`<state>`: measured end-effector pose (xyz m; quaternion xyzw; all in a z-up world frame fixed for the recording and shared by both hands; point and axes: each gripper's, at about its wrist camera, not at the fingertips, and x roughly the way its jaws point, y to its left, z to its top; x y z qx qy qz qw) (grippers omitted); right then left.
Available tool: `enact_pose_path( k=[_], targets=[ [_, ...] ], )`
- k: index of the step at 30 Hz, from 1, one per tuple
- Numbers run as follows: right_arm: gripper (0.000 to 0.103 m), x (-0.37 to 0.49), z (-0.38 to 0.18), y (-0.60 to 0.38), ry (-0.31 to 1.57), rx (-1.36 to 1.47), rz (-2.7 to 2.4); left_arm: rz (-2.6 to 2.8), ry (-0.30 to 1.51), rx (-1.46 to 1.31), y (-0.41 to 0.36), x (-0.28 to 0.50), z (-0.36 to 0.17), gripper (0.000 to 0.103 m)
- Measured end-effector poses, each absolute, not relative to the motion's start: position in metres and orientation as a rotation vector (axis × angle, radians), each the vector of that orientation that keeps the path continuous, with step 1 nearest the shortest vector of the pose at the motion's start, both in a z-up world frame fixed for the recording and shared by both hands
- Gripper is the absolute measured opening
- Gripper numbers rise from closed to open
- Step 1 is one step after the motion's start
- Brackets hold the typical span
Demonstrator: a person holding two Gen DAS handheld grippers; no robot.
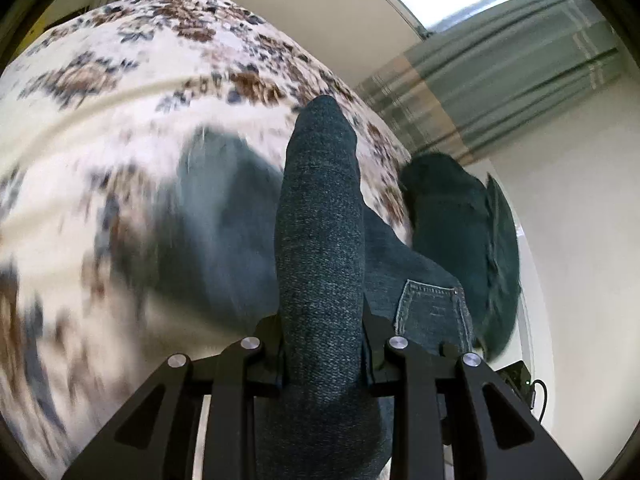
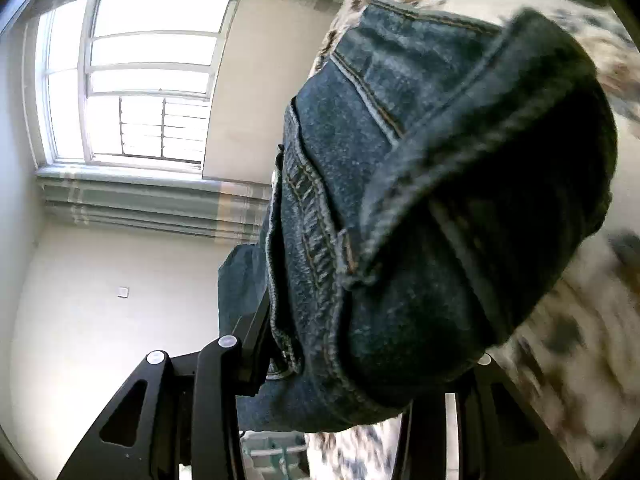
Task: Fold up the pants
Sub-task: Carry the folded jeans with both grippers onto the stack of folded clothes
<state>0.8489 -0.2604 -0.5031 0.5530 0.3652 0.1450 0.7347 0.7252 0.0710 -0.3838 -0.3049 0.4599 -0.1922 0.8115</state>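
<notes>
Pants [image 1: 320,240] were mid-fold, lifted above the floral bed cover [image 1: 100,120]; left gripper [image 1: 322,344] and right gripper [image 2: 360,360] jaws both clamped denim. Next we judged: lay and align flat.

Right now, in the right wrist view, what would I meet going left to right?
Window → curtain → jeans held in the right gripper → patterned bedspread.

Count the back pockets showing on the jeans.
1: a stitched back pocket on the jeans, right of the left gripper. The right gripper's bunched denim may hide another.
</notes>
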Motion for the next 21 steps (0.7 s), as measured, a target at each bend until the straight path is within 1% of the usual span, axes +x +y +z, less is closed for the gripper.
enact_pose_path(
  k=[4, 7, 9, 10, 11, 12, 13, 14, 15, 17, 19, 20, 21],
  targets=[
    [0.042, 0.971, -0.537, -0.220, 0.829, 1.182, 0.314, -0.372, 1.025, -0.635, 0.092, 0.792, -0.426, 0.024],
    [0.042, 1.022, -0.574, -0.192, 0.909, 1.156, 0.291, -0.335, 1.086, -0.632, 0.104, 0.809, -0.464, 0.024],
    [0.044, 1.040, -0.588, -0.184, 0.949, 1.124, 0.301, -0.325, 1.097, -0.635, 0.110, 0.811, -0.474, 0.025],
    [0.046, 1.045, -0.593, -0.185, 0.967, 1.124, 0.304, -0.324, 1.098, -0.644, 0.113, 0.809, -0.475, 0.028],
    [0.050, 1.051, -0.594, -0.183, 0.991, 1.122, 0.303, -0.321, 1.108, -0.648, 0.114, 0.807, -0.477, 0.028],
    [0.052, 1.052, -0.593, -0.184, 1.013, 1.123, 0.304, -0.318, 1.115, -0.652, 0.113, 0.805, -0.473, 0.029],
    [0.057, 1.050, -0.590, -0.185, 1.036, 1.115, 0.296, -0.313, 1.121, -0.647, 0.112, 0.802, -0.470, 0.030],
    [0.060, 1.052, -0.588, -0.186, 1.058, 1.101, 0.280, -0.305, 1.125, -0.628, 0.109, 0.799, -0.464, 0.030],
    [0.061, 1.052, -0.583, -0.189, 1.074, 1.087, 0.263, -0.285, 1.124, -0.599, 0.105, 0.795, -0.456, 0.031],
    [0.068, 1.049, -0.570, -0.195, 1.087, 1.054, 0.221, -0.216, 1.121, -0.503, 0.097, 0.787, -0.438, 0.035],
    [0.069, 1.027, -0.562, -0.202, 1.114, 0.994, 0.180, -0.171, 1.099, -0.401, 0.088, 0.776, -0.419, 0.036],
    [0.070, 1.019, -0.562, -0.200, 1.121, 0.959, 0.166, -0.154, 1.090, -0.363, 0.085, 0.771, -0.412, 0.045],
    [0.070, 1.018, -0.546, -0.199, 1.128, 0.873, 0.122, -0.137, 1.081, -0.313, 0.080, 0.762, -0.401, 0.060]
  ],
)
